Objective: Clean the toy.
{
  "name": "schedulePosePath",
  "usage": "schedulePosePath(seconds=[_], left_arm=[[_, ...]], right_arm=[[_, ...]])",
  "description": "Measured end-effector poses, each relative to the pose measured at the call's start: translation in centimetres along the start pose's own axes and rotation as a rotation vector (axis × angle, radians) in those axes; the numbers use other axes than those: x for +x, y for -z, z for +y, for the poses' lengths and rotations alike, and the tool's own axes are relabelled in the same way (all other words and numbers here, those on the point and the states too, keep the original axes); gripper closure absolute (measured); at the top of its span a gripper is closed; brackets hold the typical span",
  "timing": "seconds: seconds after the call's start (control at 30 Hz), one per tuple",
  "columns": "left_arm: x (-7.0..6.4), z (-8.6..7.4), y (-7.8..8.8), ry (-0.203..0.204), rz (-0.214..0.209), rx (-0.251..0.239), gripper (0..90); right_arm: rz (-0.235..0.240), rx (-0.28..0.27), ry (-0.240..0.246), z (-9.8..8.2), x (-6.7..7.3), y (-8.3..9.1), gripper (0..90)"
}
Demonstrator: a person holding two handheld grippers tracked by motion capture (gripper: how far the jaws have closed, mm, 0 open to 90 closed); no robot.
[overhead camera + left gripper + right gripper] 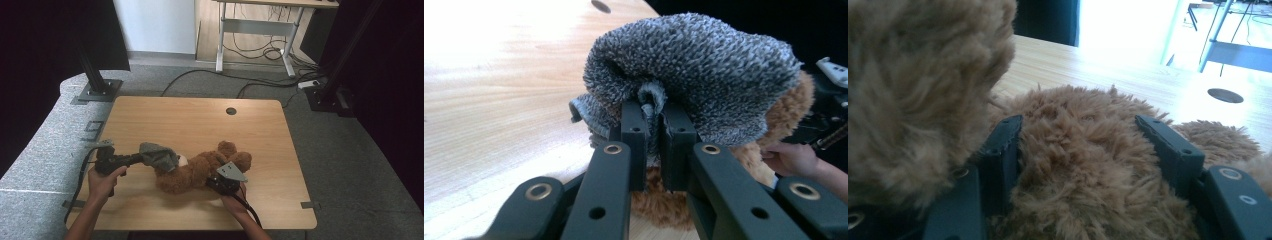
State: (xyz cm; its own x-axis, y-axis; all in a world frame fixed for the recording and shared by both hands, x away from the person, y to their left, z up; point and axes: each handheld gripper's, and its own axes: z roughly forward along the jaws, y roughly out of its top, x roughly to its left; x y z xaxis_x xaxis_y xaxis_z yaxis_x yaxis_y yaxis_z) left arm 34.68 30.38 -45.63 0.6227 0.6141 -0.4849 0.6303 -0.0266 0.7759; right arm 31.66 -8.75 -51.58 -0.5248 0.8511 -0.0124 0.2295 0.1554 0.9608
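A brown teddy bear (195, 172) lies on its side on the wooden table (200, 120), head toward the left. A grey knitted hat (159, 156) covers its head. My left gripper (141, 159) comes in from the left and is shut on the hat's rim; in the left gripper view the jaws (653, 117) pinch a fold of the hat (704, 65) over the bear's fur (789, 120). My right gripper (214, 178) grips the bear's lower body from the near side. In the right gripper view its jaws (1079, 122) press into a thick fur limb (1083, 170) from both sides.
A round cable hole (231, 111) sits near the table's far edge. Black frame posts (95, 75) stand on the grey carpet at the far left and far right. Cables (260, 50) and a white desk frame lie beyond the table.
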Motion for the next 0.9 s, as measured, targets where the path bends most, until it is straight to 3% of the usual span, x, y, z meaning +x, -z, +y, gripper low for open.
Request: schedulePosePath(seconds=[0.33, 0.63, 0.9], left_arm=[[0.7, -0.5, 2.0, 0.017, 0.017, -0.024, 82.2], [1.5, -1.4, 2.4, 0.042, 0.039, 0.004, 82.1], [1.8, -2.9, 4.1, 0.047, 0.062, 0.044, 81.9]], right_arm=[[-0.004, -0.007, -0.003, 0.0, -0.2, -0.1, 38.1], [-0.021, -0.012, -0.016, 0.1, -0.7, -0.2, 37.9], [-0.062, -0.018, -0.049, 0.2, -2.0, -0.5, 37.9]])
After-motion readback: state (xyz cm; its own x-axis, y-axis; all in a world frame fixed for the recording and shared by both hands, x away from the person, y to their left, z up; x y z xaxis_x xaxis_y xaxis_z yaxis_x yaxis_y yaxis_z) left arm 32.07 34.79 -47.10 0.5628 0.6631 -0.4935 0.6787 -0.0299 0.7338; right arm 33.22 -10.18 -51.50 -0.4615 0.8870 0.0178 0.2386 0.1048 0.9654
